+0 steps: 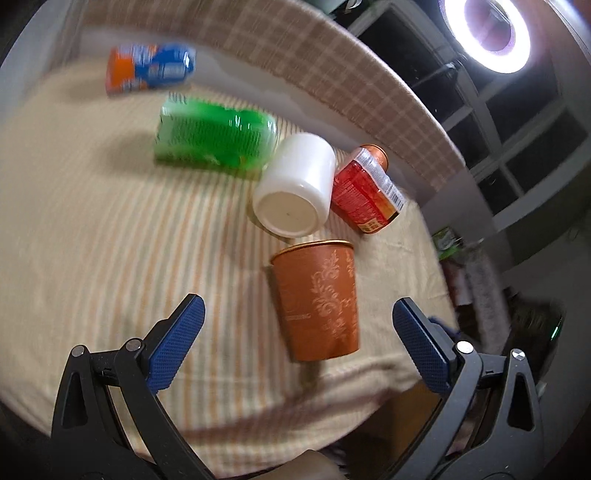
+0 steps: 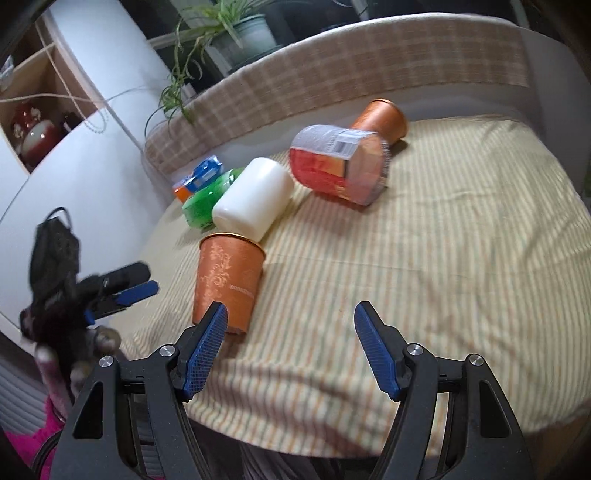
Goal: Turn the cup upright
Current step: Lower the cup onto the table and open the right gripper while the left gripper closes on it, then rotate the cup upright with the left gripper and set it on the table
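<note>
An orange paper cup with a floral print (image 1: 317, 299) (image 2: 229, 280) stands upright on the striped cloth, rim up. A white cup (image 1: 295, 184) (image 2: 255, 199) lies on its side just behind it, base toward the left wrist view. A second orange cup (image 2: 380, 122) lies on its side farther back, partly hidden by a red packet (image 2: 340, 166) (image 1: 365, 192). My left gripper (image 1: 299, 314) is open, with the orange cup between and just beyond its fingertips; it also shows in the right wrist view (image 2: 122, 291). My right gripper (image 2: 291, 314) is open and empty, its left finger in front of the orange cup.
A green packet (image 1: 214, 140) (image 2: 207, 203) and a blue and orange packet (image 1: 147, 70) (image 2: 199, 177) lie at the back. The table's front edge (image 2: 332, 435) is close under my right gripper. A checked cushion (image 2: 332, 62) borders the back; a potted plant (image 2: 243, 33) stands behind.
</note>
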